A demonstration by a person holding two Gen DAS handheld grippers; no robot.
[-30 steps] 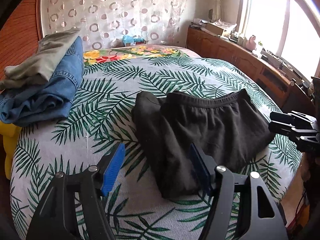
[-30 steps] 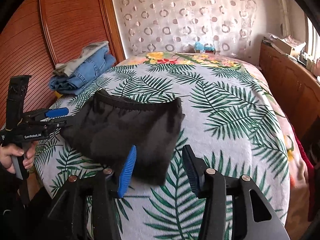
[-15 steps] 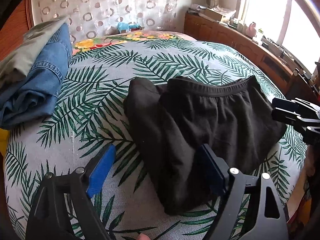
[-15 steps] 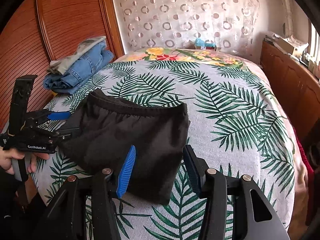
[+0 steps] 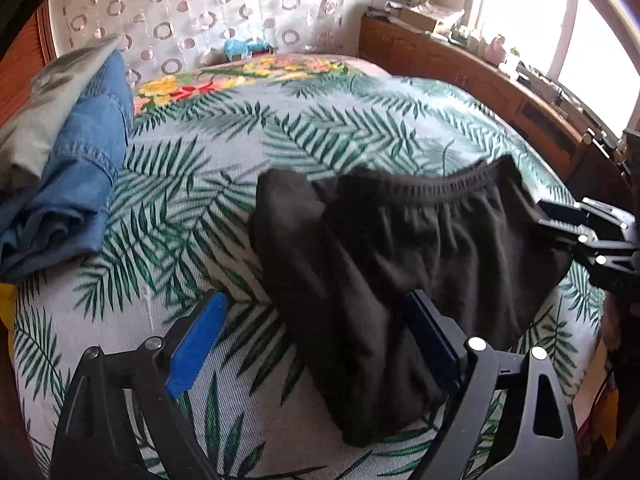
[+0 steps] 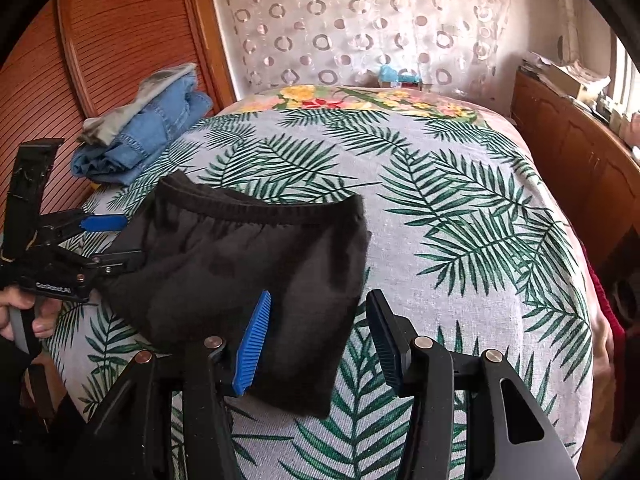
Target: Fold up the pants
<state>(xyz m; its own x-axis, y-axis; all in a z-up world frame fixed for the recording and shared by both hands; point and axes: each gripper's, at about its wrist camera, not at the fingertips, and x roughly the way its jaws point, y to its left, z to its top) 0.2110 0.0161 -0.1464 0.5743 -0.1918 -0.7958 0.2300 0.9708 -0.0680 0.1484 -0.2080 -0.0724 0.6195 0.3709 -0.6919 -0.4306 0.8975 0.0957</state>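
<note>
Black pants (image 5: 400,248) lie folded into a compact bundle on the palm-leaf bedspread, elastic waistband toward the far side; they also show in the right wrist view (image 6: 256,272). My left gripper (image 5: 316,336) is open, hovering low over the near left end of the bundle, holding nothing. My right gripper (image 6: 316,336) is open over the bundle's near right corner, empty. Each gripper shows in the other's view, the right one (image 5: 560,220) and the left one (image 6: 108,240), at opposite ends of the pants.
A stack of folded blue jeans (image 5: 68,184) with a grey-green garment on top sits at the bed's left edge by the wooden wardrobe (image 6: 100,40). A wooden cabinet (image 5: 480,76) runs along the right under the window. The bedspread (image 6: 460,220) extends right of the pants.
Both grippers have moved forward and lower toward the pants, which now look larger in both views. The pants have not moved. Both grippers stay open.
</note>
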